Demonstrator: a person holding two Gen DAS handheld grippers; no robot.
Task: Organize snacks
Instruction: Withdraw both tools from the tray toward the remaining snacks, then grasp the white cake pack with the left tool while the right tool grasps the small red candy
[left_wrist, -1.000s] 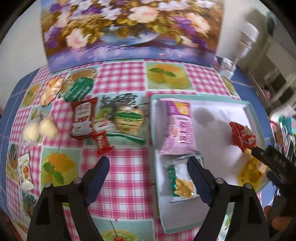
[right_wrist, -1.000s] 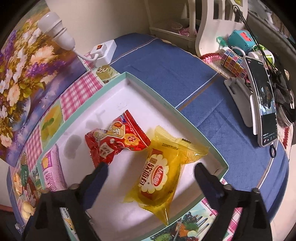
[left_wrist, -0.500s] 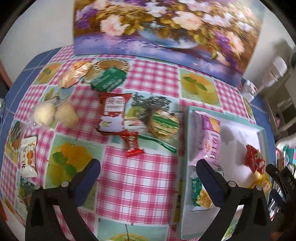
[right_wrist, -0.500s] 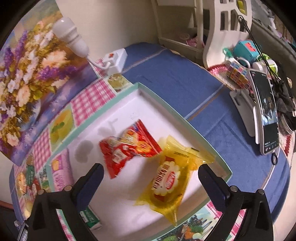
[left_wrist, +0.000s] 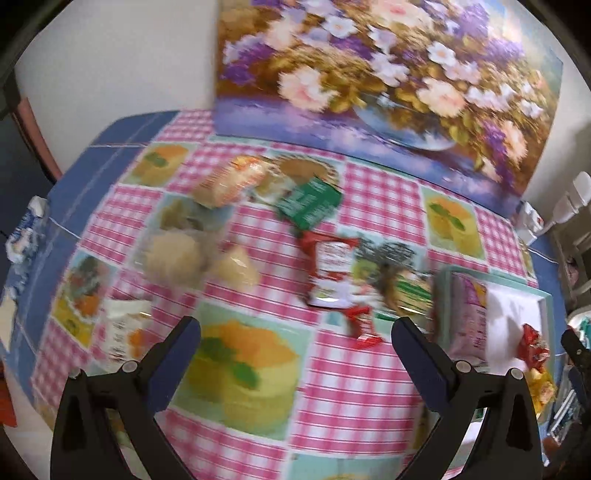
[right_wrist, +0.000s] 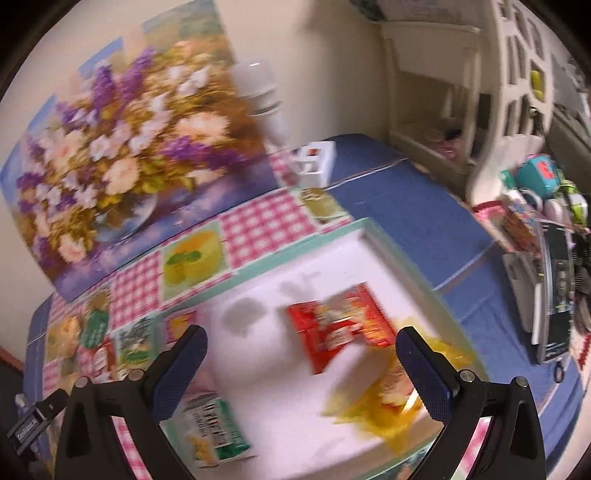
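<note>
Snacks lie scattered across a pink-checked tablecloth (left_wrist: 354, 391) printed with fruit pictures, seen blurred from the left wrist camera. At the left edge of the frame sits a small white packet with orange print (left_wrist: 123, 328); to its right, in the left centre, a clear bag of pale round cakes (left_wrist: 184, 254), and above that, toward the upper middle, an orange-and-white wrapped bar (left_wrist: 231, 181). A green packet (left_wrist: 310, 201) lies just right of the bar, with a red-and-white pouch (left_wrist: 330, 273) below it at mid-frame and a small red candy wrapper (left_wrist: 364, 326) just beneath that. The left gripper (left_wrist: 295, 334) hangs over bare cloth at the bottom of the frame, its jaws having just been opening and now spread wide with nothing between them. At the right edge a teal-rimmed white tray (left_wrist: 543, 299) holds a pink bag (left_wrist: 471, 317) along its near side. A flower painting (left_wrist: 388, 74) stands against the wall at the top. In the right wrist view, the painting (right_wrist: 122, 166) fills the upper left and the same tray (right_wrist: 295, 251) spreads across the lower centre, carrying a green-and-white packet (right_wrist: 214, 428) at lower left, a red packet (right_wrist: 340, 328) in the middle and a yellow packet (right_wrist: 384, 402) at lower right. The right gripper (right_wrist: 301, 345) hovers above the tray, its jaws released and gripping nothing. A phone on a stand (right_wrist: 557, 291) sits at the far right on blue cloth.
</note>
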